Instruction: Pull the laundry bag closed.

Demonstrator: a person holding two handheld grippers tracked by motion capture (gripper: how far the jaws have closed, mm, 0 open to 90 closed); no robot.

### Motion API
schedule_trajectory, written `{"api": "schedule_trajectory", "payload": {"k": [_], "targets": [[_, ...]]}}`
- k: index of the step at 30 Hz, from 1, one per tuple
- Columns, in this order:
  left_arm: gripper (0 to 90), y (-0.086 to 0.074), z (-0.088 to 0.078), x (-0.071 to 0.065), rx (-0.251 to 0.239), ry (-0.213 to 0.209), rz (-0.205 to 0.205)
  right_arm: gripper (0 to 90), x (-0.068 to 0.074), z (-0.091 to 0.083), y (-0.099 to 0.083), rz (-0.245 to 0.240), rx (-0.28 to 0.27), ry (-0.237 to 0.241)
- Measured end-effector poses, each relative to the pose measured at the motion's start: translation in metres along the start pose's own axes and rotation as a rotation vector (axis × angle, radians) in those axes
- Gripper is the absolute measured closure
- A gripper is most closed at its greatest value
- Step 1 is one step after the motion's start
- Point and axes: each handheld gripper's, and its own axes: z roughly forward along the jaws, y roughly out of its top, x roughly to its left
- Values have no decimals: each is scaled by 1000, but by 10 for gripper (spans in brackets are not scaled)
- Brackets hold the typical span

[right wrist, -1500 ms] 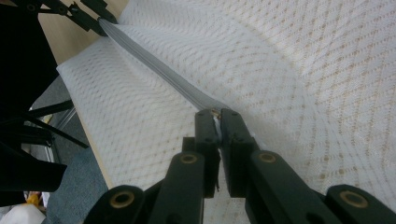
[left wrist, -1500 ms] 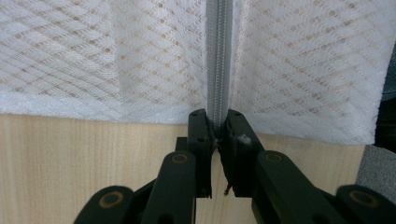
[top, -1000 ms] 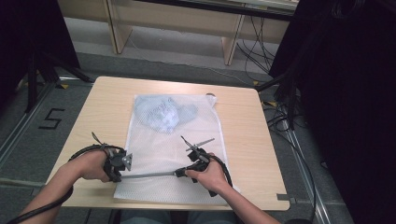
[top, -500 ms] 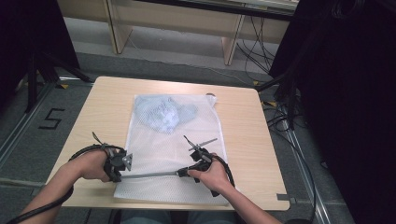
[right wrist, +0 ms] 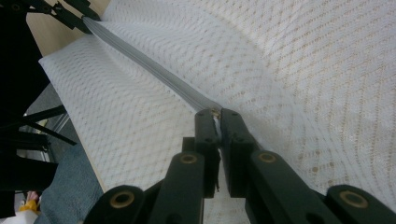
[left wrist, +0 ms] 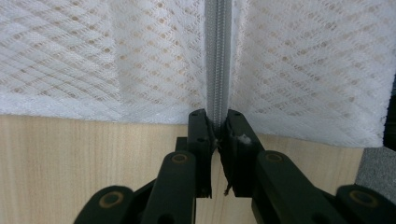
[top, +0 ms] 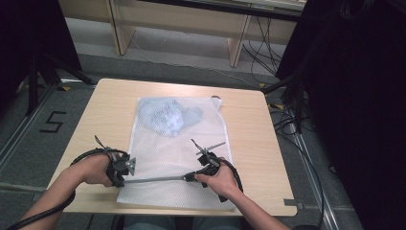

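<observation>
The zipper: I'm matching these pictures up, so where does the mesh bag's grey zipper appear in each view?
High view: the zipper runs across the near end of the mesh bag, between the two claws.
Left gripper view: upright at top centre, its end pinched in the claw.
Right gripper view: a diagonal from upper left to the claw.
Shared landmark: the white mesh.

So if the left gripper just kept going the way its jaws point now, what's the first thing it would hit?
The grey zipper it is already clamped on. The left gripper points along it across the white mesh bag, so next in line is probably the right gripper at the far end.
</observation>
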Motion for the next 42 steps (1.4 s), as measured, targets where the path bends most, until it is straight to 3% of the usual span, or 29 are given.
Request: {"api": "schedule_trajectory", "payload": {"k": [1, 2, 8, 24, 25, 27, 36, 37, 40, 42], "targets": [[818, 0, 0, 0, 0, 0, 0, 871, 1, -1, 0, 20, 7, -7], [818, 0, 0, 0, 0, -1, 0, 871, 0, 0, 0, 6, 3, -2], [818, 0, 0, 0, 0, 0, 1, 871, 0, -2, -1, 29, 15, -6], [818, 0, 0, 0, 1, 0, 2, 871, -5, -7, -4, 23, 14, -24], [818, 0, 0, 0, 0, 0, 2, 870, -4, -7, -4, 40, 16, -19], [818, 0, 0, 0, 1, 1, 2, 870, -6, -9, -5, 39, 23, -39], [818, 0, 0, 0, 1, 0, 1, 870, -8, -11, -7, 45, 21, -38], [818, 0, 0, 0, 0, 1, 0, 870, -10, -10, -7, 20, 8, -24], [818, 0, 0, 0, 0, 2, 2, 871, -10, -11, -7, 44, 22, -36], [818, 0, 0, 0, 1, 1, 2, 870, -10, -11, -8, 35, 18, -35]]}}
